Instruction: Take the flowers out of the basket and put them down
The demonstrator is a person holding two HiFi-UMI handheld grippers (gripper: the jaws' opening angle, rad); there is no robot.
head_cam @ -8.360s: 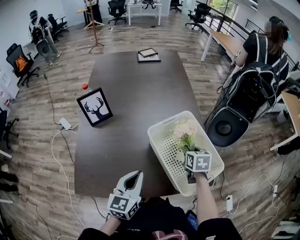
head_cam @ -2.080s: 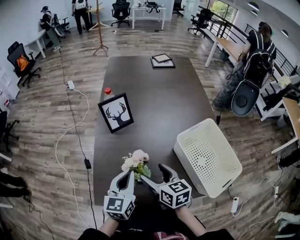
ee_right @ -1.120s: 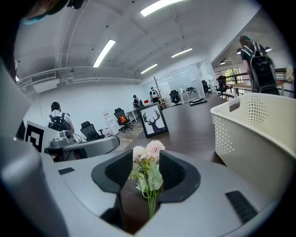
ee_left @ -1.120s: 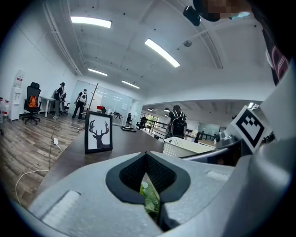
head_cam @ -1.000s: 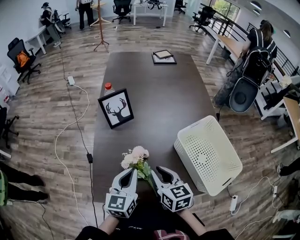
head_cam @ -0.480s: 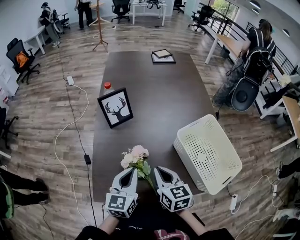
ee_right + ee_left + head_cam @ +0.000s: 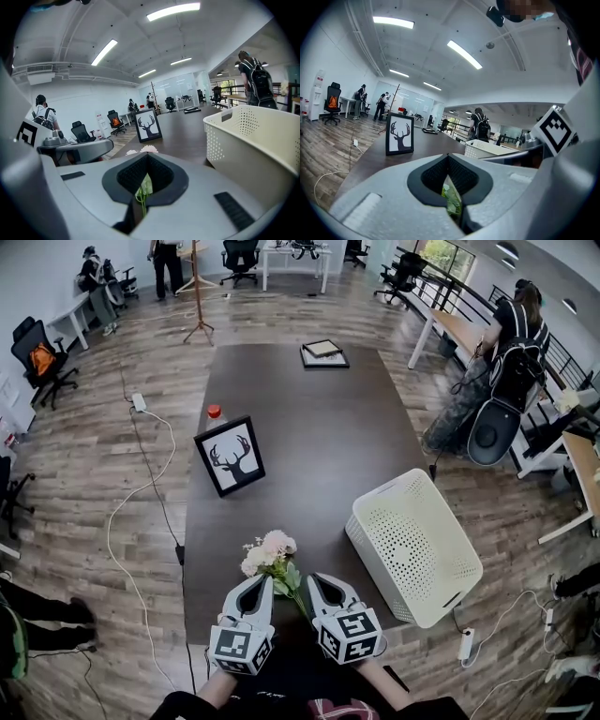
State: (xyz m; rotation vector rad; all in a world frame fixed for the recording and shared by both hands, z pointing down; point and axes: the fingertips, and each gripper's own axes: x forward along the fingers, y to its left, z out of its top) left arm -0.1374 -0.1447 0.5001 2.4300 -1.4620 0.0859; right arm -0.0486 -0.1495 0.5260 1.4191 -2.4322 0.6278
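White blooms right up front! From the head view, the flowers (image 7: 269, 554) lie at the near end of the dark counter (image 7: 300, 399), heads pointing away from the person and stems trailing back between the two tools. The left tool (image 7: 262, 584) and right tool (image 7: 314, 584) sit side by side, tips angled in towards each other over the stems, marker cubes nearest the camera. Both forearms come up from the bottom edge, close together. Well off to the right stands the perforated white basket (image 7: 412, 545) at the counter's edge, and nothing can be seen in it. Further up the counter is a framed deer picture (image 7: 230, 456), with a red-capped bottle (image 7: 214, 413) behind it.

Over to the left gripper view: the jaws are clenched, with a green leaf of the flowers pinched low in the hollow between the pads. The tool points nearly level along the counter, towards the deer picture.

Now the right gripper view: jaws clamped together here as well, with a thin green stem and leaf caught between them. The pale blooms peek just over the tips, and the basket wall looms to the right.
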